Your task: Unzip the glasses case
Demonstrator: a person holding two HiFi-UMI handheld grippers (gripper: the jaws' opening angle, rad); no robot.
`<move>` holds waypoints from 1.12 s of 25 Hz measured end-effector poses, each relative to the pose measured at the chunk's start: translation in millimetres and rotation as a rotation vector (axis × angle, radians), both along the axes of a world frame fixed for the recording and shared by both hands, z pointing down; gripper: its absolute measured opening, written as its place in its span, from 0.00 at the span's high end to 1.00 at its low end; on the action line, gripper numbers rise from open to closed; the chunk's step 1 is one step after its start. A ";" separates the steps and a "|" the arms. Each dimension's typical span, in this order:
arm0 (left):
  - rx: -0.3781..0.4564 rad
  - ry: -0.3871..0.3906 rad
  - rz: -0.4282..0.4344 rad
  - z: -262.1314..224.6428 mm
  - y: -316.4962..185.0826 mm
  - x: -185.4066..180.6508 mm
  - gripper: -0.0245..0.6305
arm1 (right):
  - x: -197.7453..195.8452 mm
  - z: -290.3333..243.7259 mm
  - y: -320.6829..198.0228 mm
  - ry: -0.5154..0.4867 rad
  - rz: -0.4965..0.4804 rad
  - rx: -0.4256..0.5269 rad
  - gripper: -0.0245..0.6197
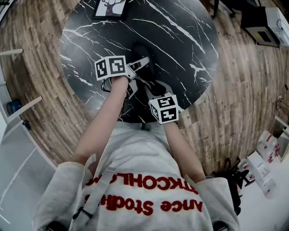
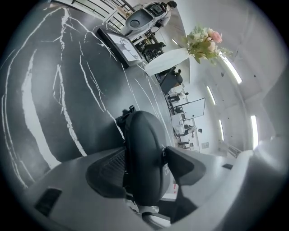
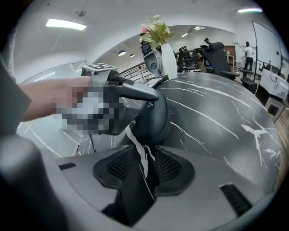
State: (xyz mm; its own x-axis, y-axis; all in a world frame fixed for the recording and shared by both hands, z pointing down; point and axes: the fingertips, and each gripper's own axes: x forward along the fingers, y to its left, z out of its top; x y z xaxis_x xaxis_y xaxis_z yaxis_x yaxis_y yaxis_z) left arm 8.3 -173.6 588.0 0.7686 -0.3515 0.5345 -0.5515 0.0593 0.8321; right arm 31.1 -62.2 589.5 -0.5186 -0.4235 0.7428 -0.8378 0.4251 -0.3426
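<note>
So the black glasses case is clamped on edge by the left gripper, one pad pressed against each broad side, over the near part of the round black marble table. The right gripper is held right at the case's closer end, tipped down toward it. Its jaws are only a sliver apart, and whether anything is caught in that gap can't be made out. A framed deer picture is parked at the far edge.
</note>
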 end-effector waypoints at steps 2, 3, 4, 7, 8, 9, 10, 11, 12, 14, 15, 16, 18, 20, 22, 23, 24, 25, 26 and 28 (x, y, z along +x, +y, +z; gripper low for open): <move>-0.008 0.012 -0.007 -0.5 -0.8 0.0 0.52 | -1.7 3.9 -5.7 -0.039 0.014 -0.016 0.74; -0.011 0.018 -0.013 -1.0 -1.4 -0.4 0.52 | -3.1 6.0 -7.9 -0.061 0.017 -0.027 0.74; -0.012 0.019 -0.017 -1.4 -1.9 -1.0 0.53 | -4.3 7.7 -9.0 -0.083 0.020 -0.040 0.74; -0.014 0.021 -0.026 -1.1 -2.7 -2.0 0.53 | -2.0 9.5 -10.0 -0.108 0.038 -0.049 0.83; -0.015 0.022 -0.030 -0.8 -3.3 -2.5 0.53 | -0.6 8.9 -10.1 -0.106 0.040 -0.042 0.86; -0.015 0.021 -0.033 -0.5 -4.0 -3.2 0.53 | 0.0 7.7 -10.0 -0.104 0.040 -0.034 0.88; -0.014 0.019 -0.034 -0.4 -4.6 -3.9 0.53 | 0.0 6.2 -9.8 -0.104 0.037 -0.029 0.90; -0.012 0.017 -0.034 -0.5 -5.2 -4.4 0.52 | -0.2 4.8 -9.5 -0.105 0.032 -0.024 0.90; -0.010 0.015 -0.033 -0.6 -5.7 -4.6 0.52 | -0.3 3.6 -9.1 -0.104 0.026 -0.020 0.90; -0.004 0.003 -0.023 -0.2 -5.6 -4.4 0.53 | 0.1 2.9 -8.0 -0.095 0.012 -0.013 0.91; -0.002 -0.003 -0.018 0.2 -5.2 -4.3 0.53 | 0.4 3.4 -7.7 -0.086 0.006 -0.008 0.91; -0.001 -0.007 -0.014 0.5 -4.9 -4.3 0.53 | 0.6 4.2 -7.8 -0.077 0.000 -0.004 0.92; -0.001 -0.007 -0.014 0.8 -4.9 -4.3 0.53 | 0.2 5.8 -8.6 -0.058 -0.010 0.004 0.92; -0.001 -0.006 -0.015 0.9 -5.2 -4.4 0.53 | -1.0 8.0 -8.4 -0.034 -0.021 0.008 0.91; -0.001 -0.007 -0.017 1.0 -5.2 -4.4 0.53 | -3.0 12.1 -6.9 -0.004 -0.036 0.007 0.91; 0.000 -0.007 -0.018 1.0 -5.1 -4.4 0.53 | -3.9 13.7 -6.6 0.009 -0.040 0.009 0.91; 0.000 -0.007 -0.019 1.1 -4.9 -4.5 0.53 | -4.4 14.3 -6.8 0.019 -0.040 0.016 0.92; 0.001 -0.008 -0.018 1.2 -4.9 -4.5 0.53 | -4.5 14.2 -7.4 0.025 -0.036 0.024 0.93; 0.003 -0.009 -0.016 1.3 -5.0 -4.5 0.53 | -4.3 14.0 -7.8 0.027 -0.031 0.029 0.93; 0.012 -0.015 -0.007 1.5 -5.4 -4.0 0.52 | -3.0 13.7 -7.7 0.030 -0.027 0.031 0.94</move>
State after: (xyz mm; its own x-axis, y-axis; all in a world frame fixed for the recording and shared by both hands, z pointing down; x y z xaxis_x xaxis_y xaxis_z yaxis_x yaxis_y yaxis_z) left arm 4.3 -179.0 589.5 0.7578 -0.3634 0.5420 -0.5638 0.0536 0.8242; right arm 28.1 -69.9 603.2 -0.5081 -0.4329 0.7446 -0.8355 0.4576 -0.3040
